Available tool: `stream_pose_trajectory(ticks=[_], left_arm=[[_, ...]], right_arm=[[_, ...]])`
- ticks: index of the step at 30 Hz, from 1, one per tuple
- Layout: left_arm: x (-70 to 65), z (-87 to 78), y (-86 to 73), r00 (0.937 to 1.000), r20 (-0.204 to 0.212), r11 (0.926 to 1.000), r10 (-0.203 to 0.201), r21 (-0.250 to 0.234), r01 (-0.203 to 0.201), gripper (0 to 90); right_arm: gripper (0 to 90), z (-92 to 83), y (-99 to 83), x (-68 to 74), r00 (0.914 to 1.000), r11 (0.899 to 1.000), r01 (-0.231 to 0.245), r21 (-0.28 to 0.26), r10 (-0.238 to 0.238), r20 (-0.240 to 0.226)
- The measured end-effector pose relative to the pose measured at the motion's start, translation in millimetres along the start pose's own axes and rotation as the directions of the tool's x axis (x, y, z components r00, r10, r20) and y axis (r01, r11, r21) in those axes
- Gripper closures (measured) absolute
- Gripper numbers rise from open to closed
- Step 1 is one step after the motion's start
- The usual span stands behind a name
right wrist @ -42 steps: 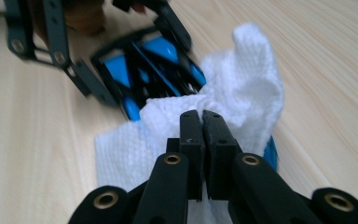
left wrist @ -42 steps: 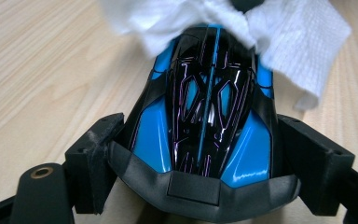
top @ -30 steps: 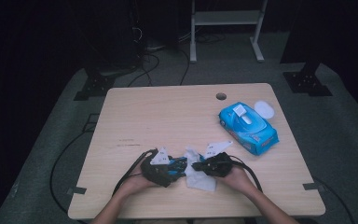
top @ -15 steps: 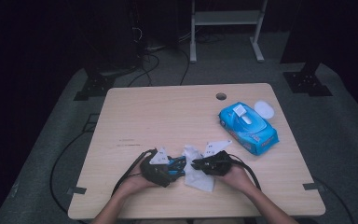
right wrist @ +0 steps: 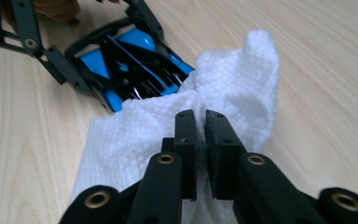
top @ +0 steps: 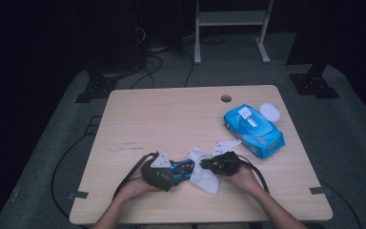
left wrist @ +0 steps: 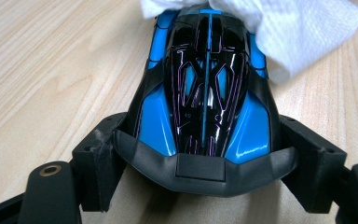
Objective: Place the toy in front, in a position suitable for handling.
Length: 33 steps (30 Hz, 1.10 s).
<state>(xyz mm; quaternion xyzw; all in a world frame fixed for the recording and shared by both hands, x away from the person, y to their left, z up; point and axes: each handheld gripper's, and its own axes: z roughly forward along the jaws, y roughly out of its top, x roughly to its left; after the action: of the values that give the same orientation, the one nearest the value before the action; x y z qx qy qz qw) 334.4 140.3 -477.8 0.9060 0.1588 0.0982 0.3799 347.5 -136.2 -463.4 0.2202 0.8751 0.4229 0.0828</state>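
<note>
Wooden table [top: 171,119]: toy car [left wrist: 205,93] lengthwise between left gripper [left wrist: 205,158] fingers (clamped), nose under wipe [right wrist: 242,93], right-pinched.

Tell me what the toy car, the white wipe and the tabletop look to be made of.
Toy car: probably hard plastic, glossy blue and black; sharp highlights on the shell. White wipe: soft nonwoven or paper-like sheet, matte, with an embossed dimple pattern, bunching into folds where pinched. Table: light wood-grain surface, low sheen; whether laminate or real wood can't be told.
</note>
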Motion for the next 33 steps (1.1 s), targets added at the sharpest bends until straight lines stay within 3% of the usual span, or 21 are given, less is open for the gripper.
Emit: stream_pose_trajectory(ticks=[4,8,15,20,26,30,33], left_arm=[[-0.1,-0.2,0.3,1.0000,-0.001,1.0000,0.005,0.003,-0.005,23.3],[-0.1,0.1,0.7,0.9999,0.002,0.9999,0.012,0.002,-0.012,23.5],[-1.1,0.6,1.7,0.9999,-0.002,0.9999,0.017,0.003,-0.017,23.6],[-1.7,1.6,3.2,0.9998,-0.002,0.9998,0.022,0.003,-0.022,23.7],[-0.9,1.9,3.0,0.9998,0.004,0.9998,0.018,0.002,-0.018,23.7],[-0.1,2.1,2.3,0.9999,0.009,0.9999,0.014,-0.001,-0.014,23.7],[-0.3,2.0,2.4,0.9999,0.007,0.9999,0.015,-0.001,-0.015,23.7]], right_arm=[[85.7,-3.0,0.0,0.9,0.9999,1.000,-0.006,0.017,0.005,0.011],[86.1,0.2,8.1,12.2,0.9995,1.000,0.020,0.006,-0.020,-0.024],[86.3,18.3,29.2,34.3,0.9930,0.995,0.095,-0.004,-0.095,-0.071],[86.5,33.7,40.1,46.6,0.9836,0.990,0.143,0.012,-0.141,-0.112],[86.5,50.4,49.9,55.8,0.9767,0.987,0.158,0.015,-0.154,-0.150],[86.6,49.4,51.4,53.4,0.9778,0.984,0.178,0.020,-0.174,-0.117],[86.7,40.2,48.2,44.0,0.9856,0.989,0.148,0.021,-0.145,-0.086]])
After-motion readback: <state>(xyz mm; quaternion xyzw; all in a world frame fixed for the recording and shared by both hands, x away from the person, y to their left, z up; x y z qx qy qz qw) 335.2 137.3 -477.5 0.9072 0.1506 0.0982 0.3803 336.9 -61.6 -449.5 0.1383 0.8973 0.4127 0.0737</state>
